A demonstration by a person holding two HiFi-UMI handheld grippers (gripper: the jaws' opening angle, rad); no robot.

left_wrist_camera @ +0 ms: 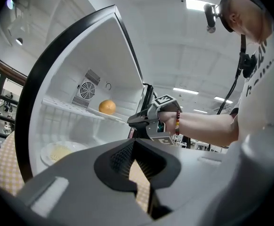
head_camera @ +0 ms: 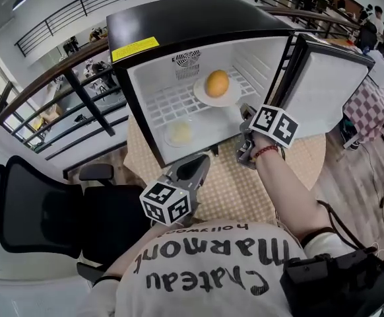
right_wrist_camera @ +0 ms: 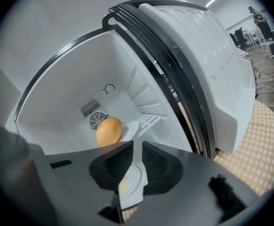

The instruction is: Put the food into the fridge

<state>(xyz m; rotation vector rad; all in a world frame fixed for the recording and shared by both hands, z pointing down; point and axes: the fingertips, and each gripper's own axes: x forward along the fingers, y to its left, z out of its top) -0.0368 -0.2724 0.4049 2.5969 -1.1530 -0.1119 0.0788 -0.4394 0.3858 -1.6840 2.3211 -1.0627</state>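
A small black fridge (head_camera: pixel 198 25) stands open on the table. An orange (head_camera: pixel 217 83) lies on a white plate (head_camera: pixel 205 99) on its upper wire shelf. A second plate with pale food (head_camera: pixel 180 133) sits on the fridge floor. My right gripper (head_camera: pixel 245 114) hovers at the right of the opening, just in front of the upper shelf. Its jaws stand narrowly apart with nothing between them (right_wrist_camera: pixel 138 147), and beyond them lies the orange (right_wrist_camera: pixel 108 131). My left gripper (head_camera: pixel 198 167) hangs low before the fridge, shut and empty (left_wrist_camera: pixel 133 145).
The fridge door (head_camera: pixel 324 91) is swung wide to the right. A checked cloth covers the table (head_camera: pixel 245 190). A black office chair (head_camera: pixel 40 210) stands at the left. A railing (head_camera: pixel 66 71) runs behind the fridge.
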